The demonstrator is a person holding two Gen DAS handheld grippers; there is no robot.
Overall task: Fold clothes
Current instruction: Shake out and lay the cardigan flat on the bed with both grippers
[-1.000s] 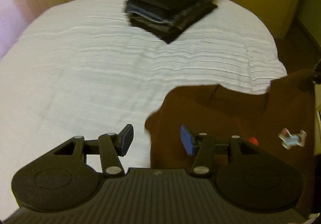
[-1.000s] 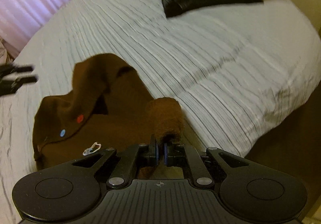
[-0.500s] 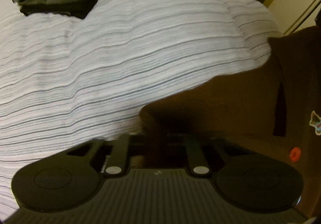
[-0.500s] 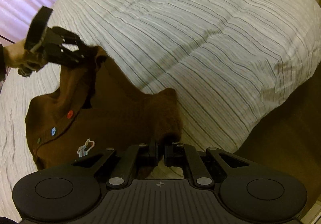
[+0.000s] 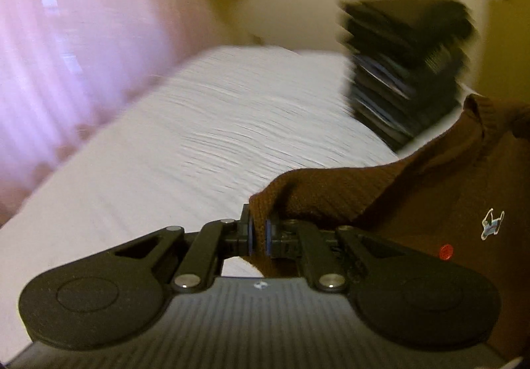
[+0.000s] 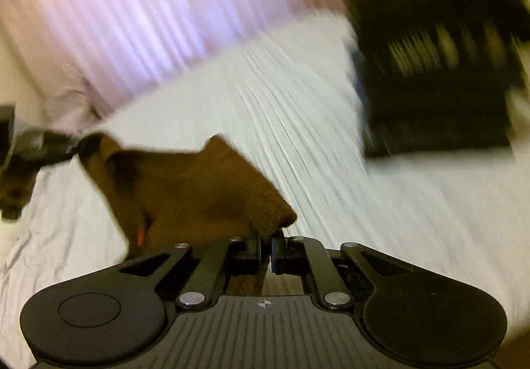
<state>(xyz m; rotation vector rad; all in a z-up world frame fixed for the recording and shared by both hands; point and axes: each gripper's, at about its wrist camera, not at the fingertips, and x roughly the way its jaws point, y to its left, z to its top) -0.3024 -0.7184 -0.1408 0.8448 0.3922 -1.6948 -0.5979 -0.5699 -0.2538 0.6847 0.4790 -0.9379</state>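
A brown knit cardigan (image 5: pixel 414 200) with a red button and a small embroidered figure hangs between my two grippers above the bed. My left gripper (image 5: pixel 259 234) is shut on one top corner of it. My right gripper (image 6: pixel 266 248) is shut on the other corner of the cardigan (image 6: pixel 198 190). The left gripper also shows at the left edge of the right wrist view (image 6: pixel 43 147), holding the far corner. Both views are motion-blurred.
The white striped bedspread (image 5: pixel 215 124) lies below and ahead. A tall stack of dark folded clothes (image 5: pixel 407 71) stands on the bed at the back right, also in the right wrist view (image 6: pixel 437 71). Pink curtains (image 6: pixel 149 11) hang behind the bed.
My left gripper closed on the cardigan's corner. Both grippers have lifted the cardigan off the bed and tilted up, so the curtains and wall have come into view.
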